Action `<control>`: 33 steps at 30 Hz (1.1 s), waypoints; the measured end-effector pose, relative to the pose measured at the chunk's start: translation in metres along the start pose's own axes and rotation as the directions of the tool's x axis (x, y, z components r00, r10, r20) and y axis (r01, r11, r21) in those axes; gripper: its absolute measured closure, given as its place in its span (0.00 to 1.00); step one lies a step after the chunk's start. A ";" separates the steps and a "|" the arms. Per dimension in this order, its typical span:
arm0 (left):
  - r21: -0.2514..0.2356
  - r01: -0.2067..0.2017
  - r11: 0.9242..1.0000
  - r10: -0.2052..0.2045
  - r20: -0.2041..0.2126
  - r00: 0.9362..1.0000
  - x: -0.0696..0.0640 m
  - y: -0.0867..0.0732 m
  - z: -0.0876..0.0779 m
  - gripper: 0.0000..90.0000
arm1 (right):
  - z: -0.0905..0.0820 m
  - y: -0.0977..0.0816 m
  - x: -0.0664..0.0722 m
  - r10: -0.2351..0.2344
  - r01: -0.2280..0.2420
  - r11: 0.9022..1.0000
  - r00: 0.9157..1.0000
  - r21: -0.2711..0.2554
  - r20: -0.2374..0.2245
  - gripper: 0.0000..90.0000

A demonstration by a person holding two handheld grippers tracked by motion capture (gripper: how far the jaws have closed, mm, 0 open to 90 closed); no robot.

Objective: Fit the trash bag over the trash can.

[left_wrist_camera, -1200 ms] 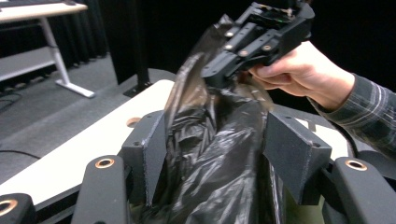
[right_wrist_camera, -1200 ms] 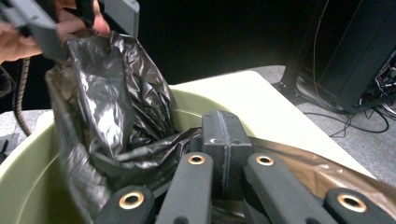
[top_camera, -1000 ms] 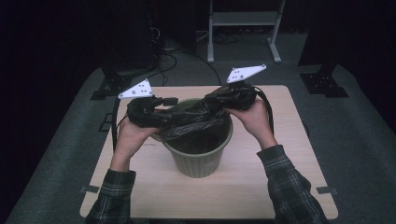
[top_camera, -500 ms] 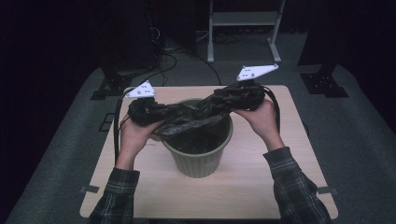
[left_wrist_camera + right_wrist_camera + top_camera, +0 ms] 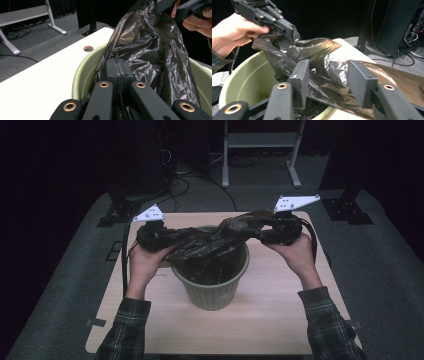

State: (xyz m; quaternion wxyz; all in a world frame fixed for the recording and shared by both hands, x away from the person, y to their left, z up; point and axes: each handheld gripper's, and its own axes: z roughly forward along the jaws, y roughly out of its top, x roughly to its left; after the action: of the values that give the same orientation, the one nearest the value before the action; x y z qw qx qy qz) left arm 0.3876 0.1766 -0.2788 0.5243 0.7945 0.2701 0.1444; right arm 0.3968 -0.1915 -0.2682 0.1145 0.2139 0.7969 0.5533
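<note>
Right gripper view: right tongs [image 5: 325, 82] just opened off black bag [image 5: 317, 53].

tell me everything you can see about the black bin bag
The black bin bag is thin, glossy, crinkled plastic, showing brownish where light passes through. Its lower part hangs inside the green bin; the upper part is stretched sideways above the rim between both grippers. The left gripper is shut on one bunched edge. The right gripper has the film lying between its jaws, which have just been opening and stand apart, their pads not pressing on it.
</note>
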 end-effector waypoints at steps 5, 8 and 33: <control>-0.005 0.012 1.000 -0.012 -0.008 1.000 0.002 0.000 -0.002 1.00 | 0.007 -0.005 0.002 0.001 -0.001 1.000 1.000 0.002 -0.016 0.48; -0.010 0.019 1.000 -0.019 -0.011 1.000 0.003 -0.001 -0.003 1.00 | 0.012 -0.005 0.005 -0.007 0.008 1.000 1.000 0.015 -0.020 0.48; -0.050 0.105 0.993 -0.110 -0.090 0.990 0.024 -0.024 -0.039 1.00 | -0.005 -0.020 0.004 -0.044 0.046 0.999 0.998 0.029 -0.049 1.00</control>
State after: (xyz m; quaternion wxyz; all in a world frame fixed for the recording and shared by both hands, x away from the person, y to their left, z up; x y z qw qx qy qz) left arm 0.3807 0.2274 -0.2865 0.5360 0.7592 0.3333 0.1588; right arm 0.3868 -0.1995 -0.2845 0.1044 0.1843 0.8123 0.5434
